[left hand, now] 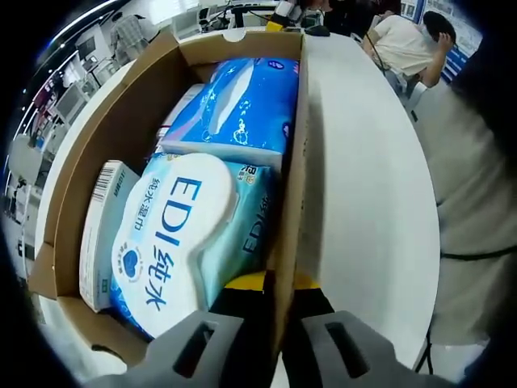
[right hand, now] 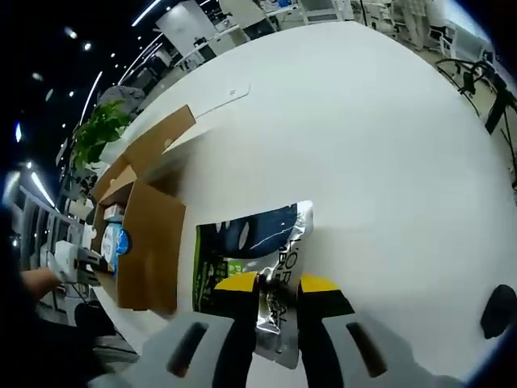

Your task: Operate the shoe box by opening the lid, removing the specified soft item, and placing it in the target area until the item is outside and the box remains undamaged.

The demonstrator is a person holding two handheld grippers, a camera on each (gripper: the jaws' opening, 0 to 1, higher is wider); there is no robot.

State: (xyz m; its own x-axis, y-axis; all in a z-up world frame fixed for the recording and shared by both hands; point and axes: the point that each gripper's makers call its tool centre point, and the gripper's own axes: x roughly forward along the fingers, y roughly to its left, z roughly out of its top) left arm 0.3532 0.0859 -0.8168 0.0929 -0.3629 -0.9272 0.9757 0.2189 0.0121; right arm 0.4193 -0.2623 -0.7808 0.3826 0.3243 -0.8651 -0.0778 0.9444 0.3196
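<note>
The cardboard box (right hand: 145,242) hides its contents; the black object (right hand: 497,311) is unidentifiable.

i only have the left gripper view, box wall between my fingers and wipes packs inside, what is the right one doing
Observer: The right gripper is shut on a silver and dark pouch lying on the white table, outside the box.
Operator: how far from the box is that pouch
Observer: Close beside it. The cardboard box stands just left of the pouch in the right gripper view, flaps open.
Operator: does my gripper show from there
Observer: Yes, the left gripper sits at the box's far edge, with a hand behind it.
Operator: anything else on the table
Observer: A small dark object near the edge, too blurred to identify.
</note>
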